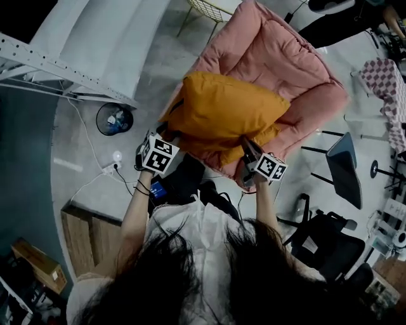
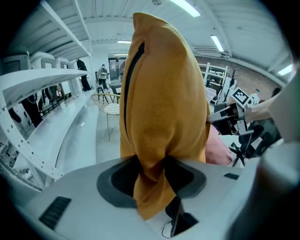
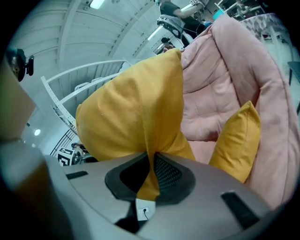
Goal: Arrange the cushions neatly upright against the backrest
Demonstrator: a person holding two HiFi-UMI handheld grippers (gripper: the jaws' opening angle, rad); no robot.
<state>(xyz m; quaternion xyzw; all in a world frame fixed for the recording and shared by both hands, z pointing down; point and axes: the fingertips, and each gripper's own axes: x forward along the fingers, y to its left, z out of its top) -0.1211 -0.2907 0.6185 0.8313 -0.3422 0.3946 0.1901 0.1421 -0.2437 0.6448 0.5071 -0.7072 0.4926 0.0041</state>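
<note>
A mustard-orange cushion (image 1: 222, 111) hangs over the seat of a pink padded armchair (image 1: 285, 57), held at both lower corners. My left gripper (image 1: 170, 133) is shut on its left corner, where the fabric is bunched between the pads (image 2: 150, 173). My right gripper (image 1: 246, 147) is shut on the right corner, with a thin fold of cloth pinched in it (image 3: 151, 176). A second cushion of the same colour (image 3: 236, 140) leans in the chair's seat against the pink side padding, below and to the right of the held one.
A black waste bin (image 1: 114, 119) stands on the floor left of the armchair, below a white metal rack (image 1: 82, 57). A wire chair (image 1: 212, 9) is behind the armchair. A grey stool (image 1: 346, 165), a black office chair (image 1: 323, 244) and a checkered cloth (image 1: 387, 82) are at the right.
</note>
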